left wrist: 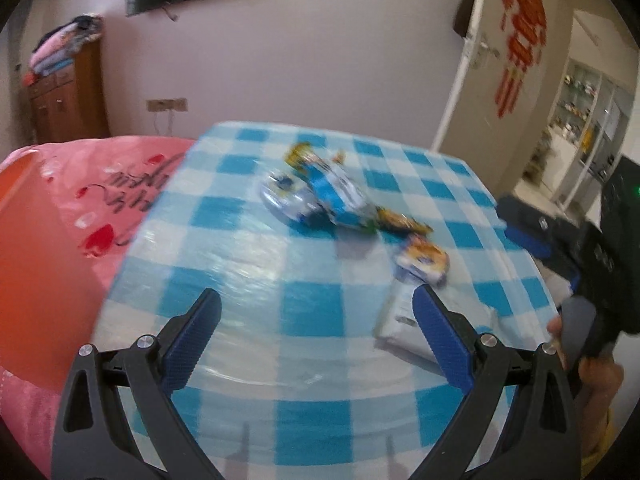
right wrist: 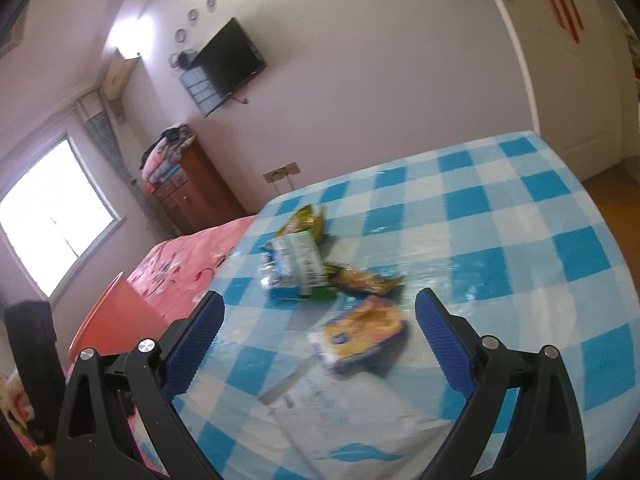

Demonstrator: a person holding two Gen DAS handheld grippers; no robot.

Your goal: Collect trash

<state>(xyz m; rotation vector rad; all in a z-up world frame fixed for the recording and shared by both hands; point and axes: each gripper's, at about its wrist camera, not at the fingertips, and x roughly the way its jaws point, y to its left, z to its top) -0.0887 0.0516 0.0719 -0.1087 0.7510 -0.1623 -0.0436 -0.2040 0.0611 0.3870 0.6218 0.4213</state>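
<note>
Several crumpled snack wrappers lie on a blue-and-white checked table point(left wrist: 304, 312). A blue-white wrapper pile point(left wrist: 320, 196) sits mid-table, with a yellow wrapper point(left wrist: 424, 260) and a flat white packet point(left wrist: 400, 320) nearer. My left gripper point(left wrist: 316, 300) is open and empty above the table's near part. My right gripper point(right wrist: 320, 304) is open and empty, hovering just short of the yellow wrapper point(right wrist: 362, 330). The wrapper pile point(right wrist: 296, 268) lies beyond it, and the white packet point(right wrist: 352, 412) lies below between its fingers. The right gripper's body shows at the left view's right edge point(left wrist: 600, 264).
An orange bin point(right wrist: 112, 316) stands left of the table, also in the left wrist view point(left wrist: 36, 260). A pink bed point(left wrist: 116, 184) lies behind it. A wooden cabinet point(right wrist: 192, 192), a wall TV point(right wrist: 228, 64) and an open door point(left wrist: 516, 60) stand further back.
</note>
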